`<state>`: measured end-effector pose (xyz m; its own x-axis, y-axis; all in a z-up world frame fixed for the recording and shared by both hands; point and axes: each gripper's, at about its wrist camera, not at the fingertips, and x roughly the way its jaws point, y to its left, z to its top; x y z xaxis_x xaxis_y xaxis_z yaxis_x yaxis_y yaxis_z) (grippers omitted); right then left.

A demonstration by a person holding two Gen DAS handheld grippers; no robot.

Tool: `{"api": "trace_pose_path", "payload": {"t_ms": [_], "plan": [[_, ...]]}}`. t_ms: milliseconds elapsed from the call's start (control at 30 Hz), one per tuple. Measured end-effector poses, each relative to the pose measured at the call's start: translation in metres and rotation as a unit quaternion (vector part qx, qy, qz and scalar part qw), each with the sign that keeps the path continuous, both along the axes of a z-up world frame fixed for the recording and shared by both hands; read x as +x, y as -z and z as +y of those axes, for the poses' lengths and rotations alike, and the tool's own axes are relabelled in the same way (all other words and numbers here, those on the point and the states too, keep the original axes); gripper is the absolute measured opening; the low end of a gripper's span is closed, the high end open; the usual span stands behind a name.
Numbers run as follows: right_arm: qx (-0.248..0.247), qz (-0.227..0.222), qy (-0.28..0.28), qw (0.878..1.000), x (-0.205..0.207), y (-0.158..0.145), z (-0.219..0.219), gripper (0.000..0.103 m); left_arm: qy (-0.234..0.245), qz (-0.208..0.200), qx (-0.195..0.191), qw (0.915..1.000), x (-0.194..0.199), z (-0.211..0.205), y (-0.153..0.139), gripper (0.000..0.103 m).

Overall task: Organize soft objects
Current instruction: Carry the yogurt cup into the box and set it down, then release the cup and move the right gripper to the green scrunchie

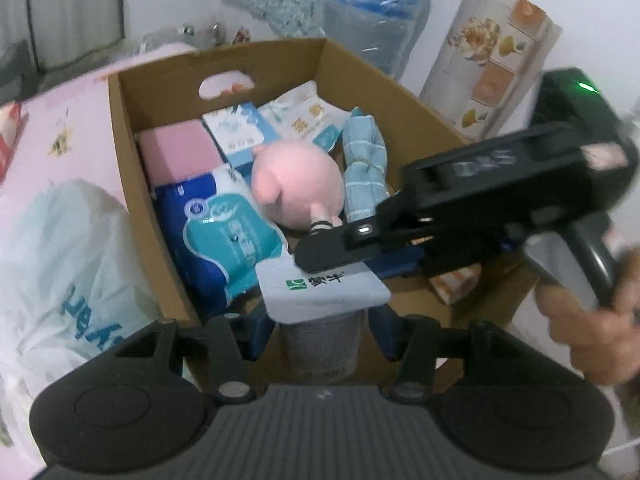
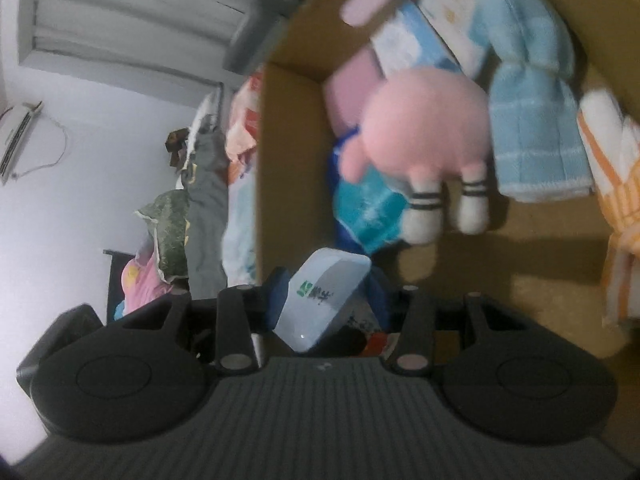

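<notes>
Item: open brown cardboard box [image 1: 132, 168], largest piece, sitting centre with a handle slot in its far wall; a white plastic bag with blue lettering [image 1: 72, 260] is lying outside it on the left. Contents, in falling size: a blue-and-teal wrapped tissue pack [image 1: 224, 232] is lying along the left wall; a round pink plush toy with striped white feet [image 1: 300, 184] is resting in the middle, just beside the pack; a rolled light-blue checked towel [image 1: 364, 168] is lying to the right of the plush; an orange-striped white towel [image 2: 616, 184] is sitting against the right wall; a flat pink block [image 1: 180, 152] is lying in the far left corner. Task's thing: a pale grey-white soft cap-like piece with a green logo [image 1: 320, 286], hanging over the near edge of the box, not yet inside. Left gripper [image 1: 322, 332]: blue fingers are clamping its grey lower part. Right gripper [image 1: 340, 240]: coming in from the right, pinching the flat logo panel. Handling note, as a judgement: the bare cardboard floor near the plush's feet is offering the free spot; both hands should be lowering together, letting go only once the piece is resting there, and keeping clear of the plush.
</notes>
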<state>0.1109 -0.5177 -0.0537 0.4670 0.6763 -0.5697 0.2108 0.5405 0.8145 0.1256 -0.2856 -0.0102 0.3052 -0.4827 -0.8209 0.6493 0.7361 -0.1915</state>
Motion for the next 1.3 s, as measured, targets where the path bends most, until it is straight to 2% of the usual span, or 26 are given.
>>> {"api": "trace_pose_path", "payload": {"t_ms": [200,433,600,900,1033,1067,1167,1300], "plan": [[-0.028,0.029,-0.011,0.999,0.014,0.018,0.002,0.044,-0.001,-0.004,-0.005,1.0000,-0.003,0.008,-0.007,0.053],[-0.035,0.023,-0.013,0.999,0.011,0.021,0.005,0.043,-0.021,-0.028,-0.036,0.9987,-0.008,0.041,-0.033,0.056],[-0.047,0.029,-0.017,0.998,0.020,0.027,0.012,0.044,-0.054,-0.039,-0.054,0.9963,-0.009,0.073,-0.043,0.058],[-0.024,0.044,-0.060,0.997,0.021,0.030,0.045,0.044,-0.122,-0.067,-0.064,0.9882,-0.012,0.133,-0.049,0.062],[-0.034,0.042,-0.056,0.997,0.020,0.021,0.052,0.048,-0.158,-0.083,-0.062,0.9820,-0.016,0.161,-0.047,0.068],[-0.040,0.039,-0.049,0.997,0.019,0.017,0.052,0.051,-0.169,-0.087,-0.063,0.9799,-0.018,0.170,-0.046,0.070],[-0.078,0.008,-0.031,0.996,0.016,-0.006,0.054,0.063,-0.200,-0.100,-0.062,0.9728,-0.025,0.196,-0.042,0.074],[-0.131,-0.049,-0.016,0.990,0.012,-0.046,0.063,0.069,-0.246,-0.101,-0.056,0.9623,-0.034,0.229,-0.033,0.075]]}}
